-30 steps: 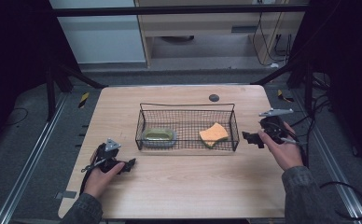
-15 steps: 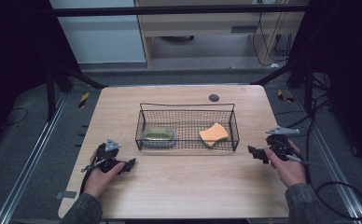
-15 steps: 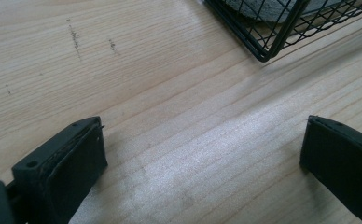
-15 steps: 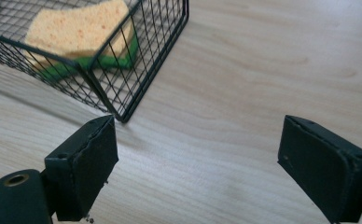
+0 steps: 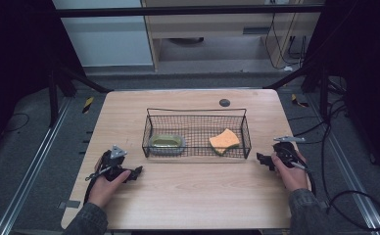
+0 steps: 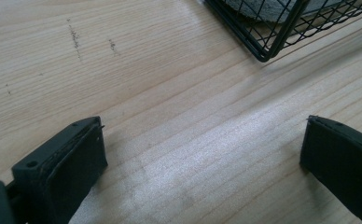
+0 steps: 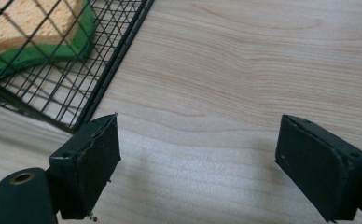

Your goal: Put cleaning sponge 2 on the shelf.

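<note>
- Pale wood-grain table (image 5: pixel 188 196) stands on a grey floor, with dark framing and black struts at either side and a light cabinet front beyond the far edge.
- Metal rails run along the floor to left and right of the table; loose black cables lie on the floor at the right.
- Table surface shows faint dark scuff marks in the left gripper view; a small dark round disc (image 5: pixel 224 102) sits near the far edge.
- Black wire basket (image 5: pixel 196 112) rests at the table's centre. It holds an orange sponge with a green underside (image 5: pixel 224 140) at its right end and a shallow greenish dish (image 5: pixel 167 142) at its left end.
- Left gripper (image 5: pixel 135 172) is held low over the table near the front left, just short of the basket's near left corner. Its own view shows the jaws spread wide with bare wood between them, gripping nothing.
- Right gripper (image 5: pixel 261 159) is held low just beside the basket's right end. Its own view shows the jaws wide apart over bare wood, holding nothing, the basket corner and sponge at upper left.
- Both of the person's hands grip the handles, sleeves entering from the near edge.
</note>
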{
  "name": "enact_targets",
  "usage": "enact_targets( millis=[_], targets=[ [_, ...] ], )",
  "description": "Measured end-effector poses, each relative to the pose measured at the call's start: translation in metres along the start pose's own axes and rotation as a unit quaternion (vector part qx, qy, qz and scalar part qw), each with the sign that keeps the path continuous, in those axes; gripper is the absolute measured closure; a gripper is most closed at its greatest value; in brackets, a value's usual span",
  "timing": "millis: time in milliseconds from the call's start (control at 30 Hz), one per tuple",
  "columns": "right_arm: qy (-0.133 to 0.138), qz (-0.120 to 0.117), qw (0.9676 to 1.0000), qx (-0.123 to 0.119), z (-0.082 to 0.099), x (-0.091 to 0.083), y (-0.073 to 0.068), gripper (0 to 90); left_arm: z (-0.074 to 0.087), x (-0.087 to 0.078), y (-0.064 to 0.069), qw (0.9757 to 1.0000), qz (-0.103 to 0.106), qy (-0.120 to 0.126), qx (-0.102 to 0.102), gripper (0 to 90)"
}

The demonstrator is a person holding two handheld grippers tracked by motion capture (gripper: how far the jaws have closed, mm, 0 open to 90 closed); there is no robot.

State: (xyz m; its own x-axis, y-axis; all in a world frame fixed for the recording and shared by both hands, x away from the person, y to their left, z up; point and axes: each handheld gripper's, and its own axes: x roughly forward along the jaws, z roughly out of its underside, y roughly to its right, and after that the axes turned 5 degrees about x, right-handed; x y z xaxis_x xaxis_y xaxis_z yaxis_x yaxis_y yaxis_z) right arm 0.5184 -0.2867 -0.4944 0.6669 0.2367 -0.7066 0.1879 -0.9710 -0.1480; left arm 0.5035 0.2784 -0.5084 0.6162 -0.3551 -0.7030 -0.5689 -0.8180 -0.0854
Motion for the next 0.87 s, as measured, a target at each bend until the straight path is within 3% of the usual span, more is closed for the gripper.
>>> enact_targets(
  millis=[300, 400, 500, 633, 867],
  targets=[
    [-0.005, 0.021, 0.9994, 0.025, 0.002, 0.011, 0.000, 5.1, 0.000, 0.000, 0.000, 1.0000, 0.000, 0.000, 0.000, 0.0],
    [0.001, 0.038, 0.9991, 0.019, 0.003, 0.014, -0.002, 5.0, 0.000, 0.000, 0.000, 1.0000, 0.000, 0.000, 0.000, 0.0],
    [0.008, 0.060, 0.9981, -0.003, 0.005, 0.017, -0.006, 3.7, 0.000, 0.000, 0.000, 1.0000, 0.000, 0.000, 0.000, 0.0],
    [0.022, 0.066, 0.9975, 0.007, 0.008, 0.020, -0.010, 1.4, 0.000, 0.000, 0.000, 1.0000, 0.000, 0.000, 0.000, 0.0],
    [0.021, 0.071, 0.9971, 0.013, 0.009, 0.018, -0.011, 0.8, 0.000, 0.000, 0.000, 1.0000, 0.000, 0.000, 0.000, 0.0]
  ],
)
